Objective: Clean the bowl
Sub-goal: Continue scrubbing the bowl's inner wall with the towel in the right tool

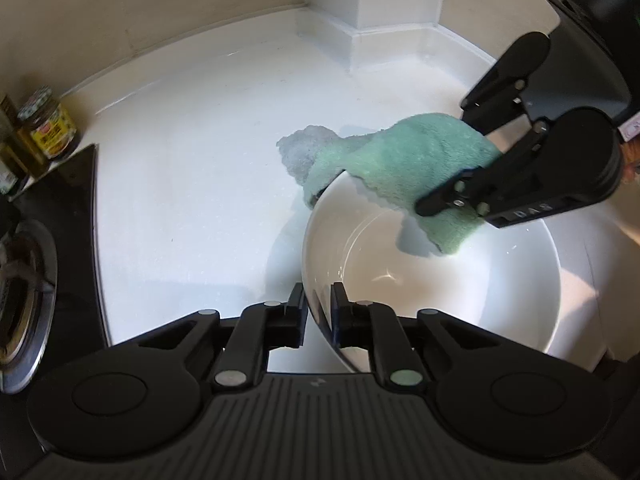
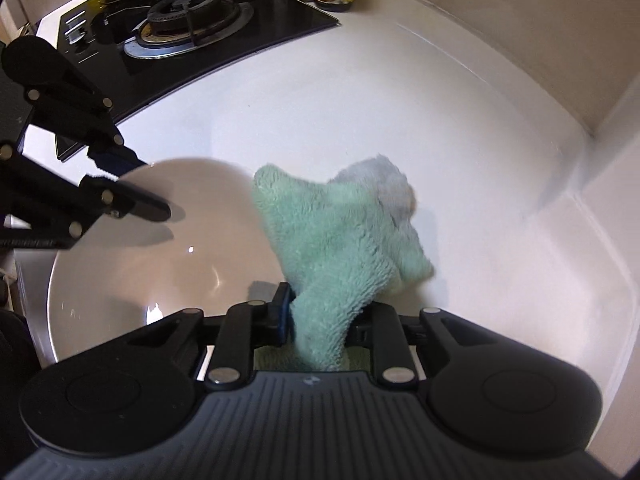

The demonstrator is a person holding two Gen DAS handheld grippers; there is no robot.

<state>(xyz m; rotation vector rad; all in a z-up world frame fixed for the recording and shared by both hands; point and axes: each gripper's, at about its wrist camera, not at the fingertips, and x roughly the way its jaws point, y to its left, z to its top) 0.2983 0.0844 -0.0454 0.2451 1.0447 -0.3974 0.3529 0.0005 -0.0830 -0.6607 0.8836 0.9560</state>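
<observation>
From the left wrist, the left gripper (image 1: 318,308) has its jaws pinching the rim of the white bowl (image 1: 432,280), which sits on the white surface (image 1: 180,200). From the right wrist, the right gripper (image 2: 320,312) has its jaws pinching the green cloth (image 2: 340,240), which hangs over the bowl's edge. The bowl looks clean already, but I think the wiping has only just started
</observation>
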